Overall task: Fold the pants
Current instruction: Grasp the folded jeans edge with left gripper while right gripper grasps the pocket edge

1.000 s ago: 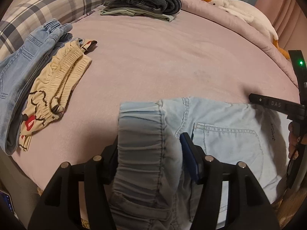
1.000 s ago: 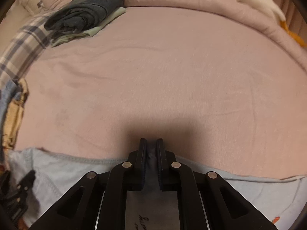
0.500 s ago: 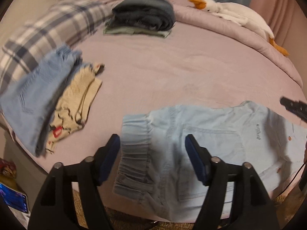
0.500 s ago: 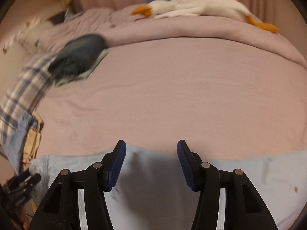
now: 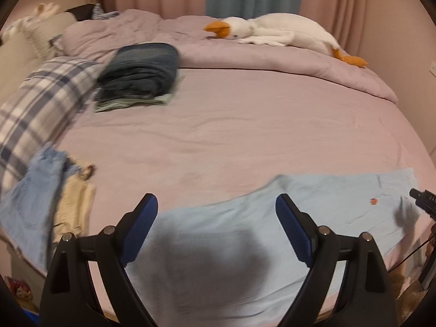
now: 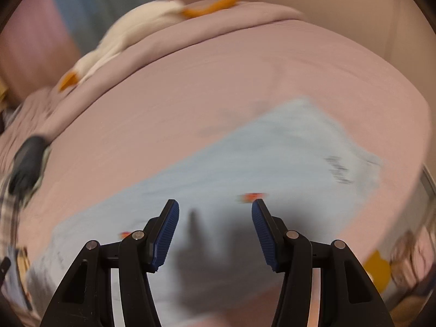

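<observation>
Light blue pants (image 5: 245,234) lie spread flat along the near edge of the pink bed (image 5: 231,125). Above them hovers my left gripper (image 5: 216,207), its jaws still opening, with nothing between the blue pads. The right wrist view is blurred: the same pants (image 6: 245,163) run slantwise across the bed (image 6: 218,87), a small red mark on them. My right gripper (image 6: 215,209) hangs open over that cloth, its pads gripping nothing. The right tool's black tip (image 5: 422,201) shows at the right edge of the left wrist view.
A folded pile of dark blue clothes (image 5: 139,73) sits at the back left beside a plaid pillow (image 5: 35,109). Blue jeans (image 5: 30,204) and a cream garment (image 5: 73,207) lie at the left edge. A white plush goose (image 5: 280,32) rests on the rumpled duvet behind.
Both grippers let go of the pants and opened. The left one rose and drew back; the right one swung fast to the right along the pants and rolled.
</observation>
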A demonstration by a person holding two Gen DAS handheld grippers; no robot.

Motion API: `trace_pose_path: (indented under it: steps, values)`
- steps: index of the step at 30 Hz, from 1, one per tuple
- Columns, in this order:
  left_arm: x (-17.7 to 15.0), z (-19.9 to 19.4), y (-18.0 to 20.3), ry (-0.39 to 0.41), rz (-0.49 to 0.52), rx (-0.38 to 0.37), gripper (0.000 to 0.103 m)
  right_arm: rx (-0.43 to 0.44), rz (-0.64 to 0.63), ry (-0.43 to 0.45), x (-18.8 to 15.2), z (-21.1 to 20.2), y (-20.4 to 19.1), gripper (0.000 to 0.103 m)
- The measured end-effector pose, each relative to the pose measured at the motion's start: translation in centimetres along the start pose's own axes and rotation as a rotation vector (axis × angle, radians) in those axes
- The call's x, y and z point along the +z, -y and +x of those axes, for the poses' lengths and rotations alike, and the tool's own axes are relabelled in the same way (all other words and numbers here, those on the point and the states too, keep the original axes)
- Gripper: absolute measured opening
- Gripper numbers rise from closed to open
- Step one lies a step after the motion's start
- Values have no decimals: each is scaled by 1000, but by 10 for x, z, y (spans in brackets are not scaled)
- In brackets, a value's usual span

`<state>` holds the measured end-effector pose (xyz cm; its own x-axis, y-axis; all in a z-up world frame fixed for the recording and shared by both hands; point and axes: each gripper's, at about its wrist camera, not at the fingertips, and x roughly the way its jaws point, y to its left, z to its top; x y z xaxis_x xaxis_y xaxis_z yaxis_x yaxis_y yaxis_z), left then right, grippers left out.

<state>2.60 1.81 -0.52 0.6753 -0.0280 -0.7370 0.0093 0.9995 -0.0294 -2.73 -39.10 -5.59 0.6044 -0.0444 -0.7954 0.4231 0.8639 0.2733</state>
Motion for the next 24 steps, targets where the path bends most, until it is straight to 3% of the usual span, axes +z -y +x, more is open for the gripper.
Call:
trace_pose_path:
  steps: [3, 5, 6, 8, 13, 18, 20, 24]
  values:
    - [8, 14, 17, -33, 1, -78, 87, -37, 86, 22, -4, -9, 31, 55]
    - [13, 25, 26, -67, -13, -133, 79, -62, 144, 37, -6, -14, 53, 55]
    - [15, 29, 31, -80, -26, -166, 68, -74, 173, 40, -8, -16, 65, 55]
    - [19, 42, 37, -121, -57, -233, 57, -91, 219, 39, -11, -16, 80, 55]
    - [21, 73, 54, -213, -62, -265, 26, -96, 298, 52, -14, -18, 100, 55]
    - [19, 103, 66, -296, -54, -280, 20, -71, 360, 84, -8, -21, 118, 53]
    - [18, 115, 70, -322, -50, -269, 20, -54, 375, 89, -7, -17, 123, 41]
    - [13, 132, 75, -373, -53, -273, 20, 6, 385, 92, 4, -9, 128, 37]
